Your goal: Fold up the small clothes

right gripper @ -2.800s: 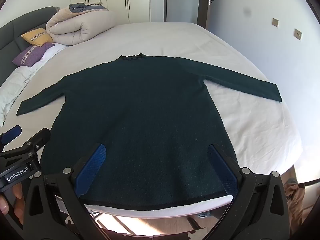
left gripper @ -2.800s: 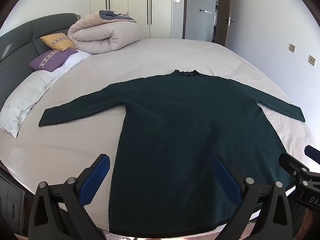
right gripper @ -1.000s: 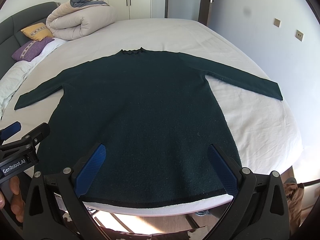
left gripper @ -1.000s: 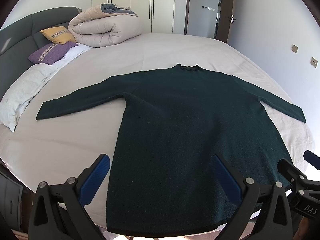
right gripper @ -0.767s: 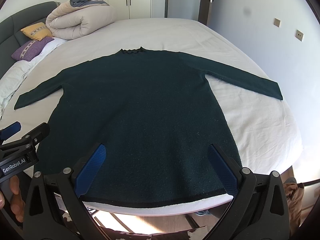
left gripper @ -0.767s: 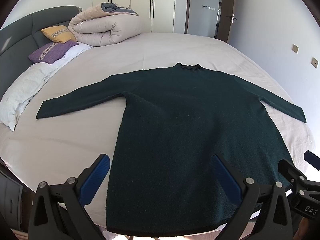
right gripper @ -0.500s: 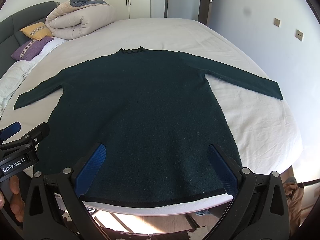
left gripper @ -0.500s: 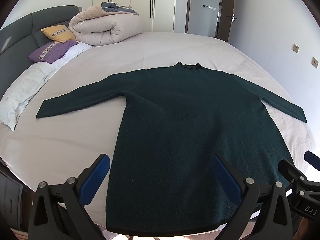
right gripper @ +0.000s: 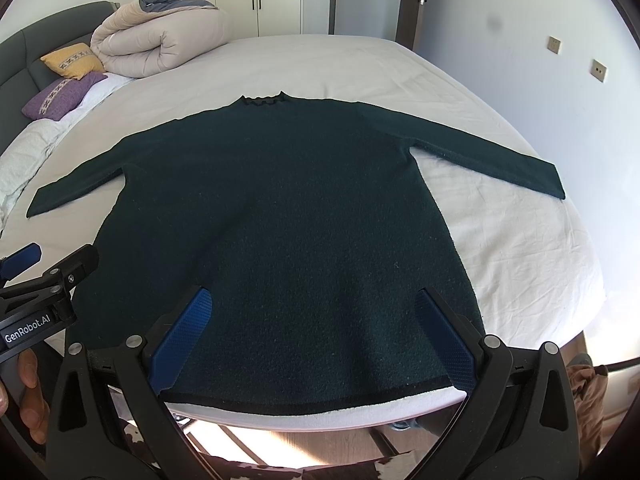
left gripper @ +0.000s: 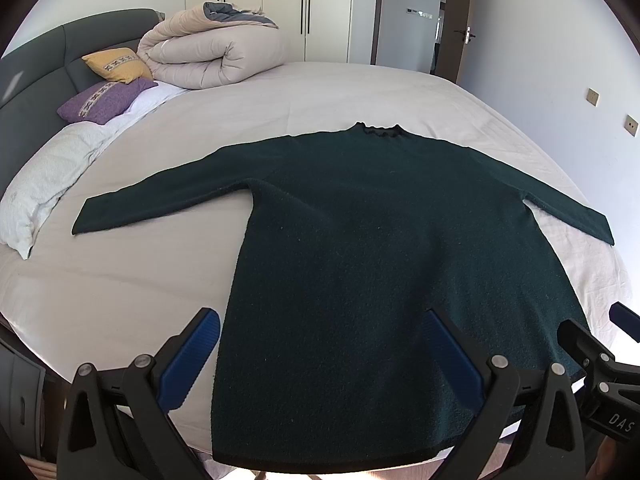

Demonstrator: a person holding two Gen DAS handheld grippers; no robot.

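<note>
Near the bed's point(left gripper: 120, 300) edge, my left tool point(left gripper: 324, 354) and right tool point(right gripper: 316, 332) still hover released over the flat, unmoved sweater point(right gripper: 280, 208), folding unstarted.

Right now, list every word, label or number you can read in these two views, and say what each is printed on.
"GenRobot.AI": white lettering on the body of the left gripper, seen at the left edge of the right wrist view.
"DAS": white lettering, cut off by the frame edge, on the body of the right gripper, seen in the left wrist view.
The sweater, pillows and wall plates carry no readable text.
</note>
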